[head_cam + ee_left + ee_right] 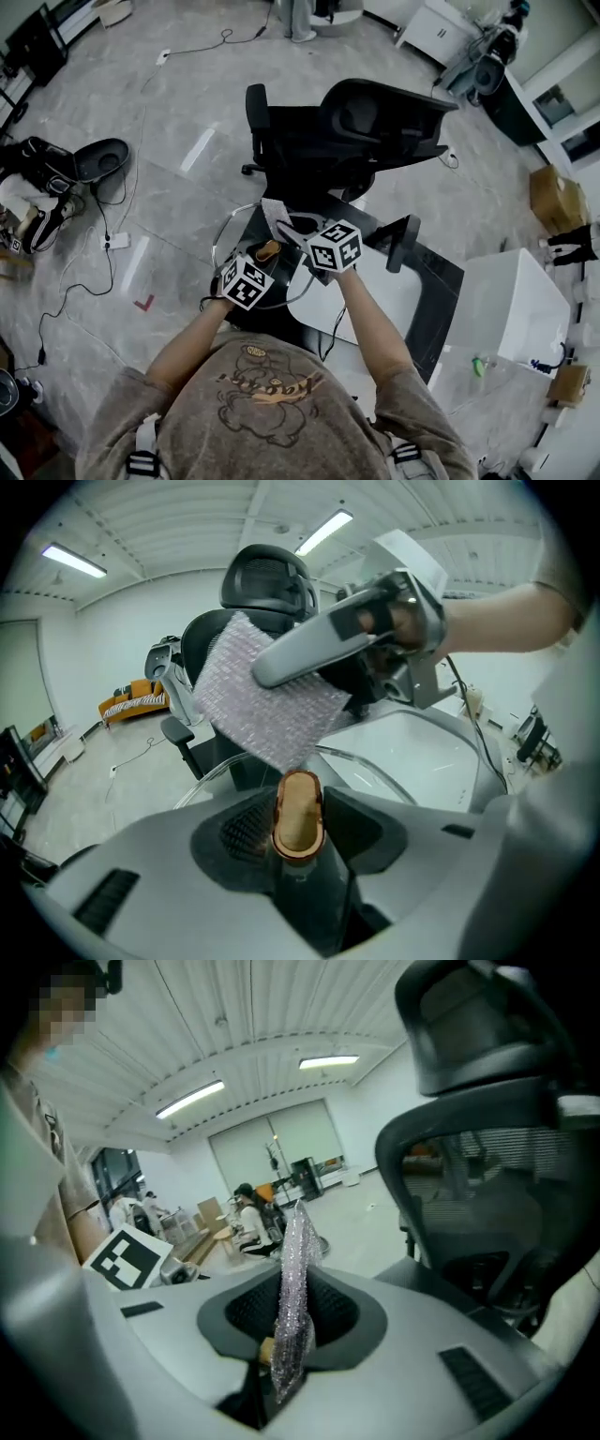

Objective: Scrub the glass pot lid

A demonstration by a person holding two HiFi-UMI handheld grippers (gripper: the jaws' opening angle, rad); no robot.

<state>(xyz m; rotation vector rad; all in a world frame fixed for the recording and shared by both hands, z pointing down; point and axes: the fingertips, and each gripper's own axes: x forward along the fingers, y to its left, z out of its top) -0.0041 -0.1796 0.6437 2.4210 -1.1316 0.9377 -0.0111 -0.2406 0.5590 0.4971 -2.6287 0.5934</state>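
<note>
Left gripper view is showing the left gripper (pixel 298 829) clamping the wooden knob (pixel 298 803) of the glass pot lid (pixel 358 758), held up before the office chair (pixel 267 583). The lid is looking rigid, slick and breakable, so the knob is serving as the safest hold. The right gripper (pixel 289 1349) is pinching a limp scrub cloth (pixel 295 1269), hanging close above the knob.

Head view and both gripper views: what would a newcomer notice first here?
The silvery scrubbing cloth stands out, pinched between the fingers of the right gripper and held close to the glass pot lid. The left gripper grips that lid by its brown knob, in front of the person. Behind both looms a black office chair.
</note>
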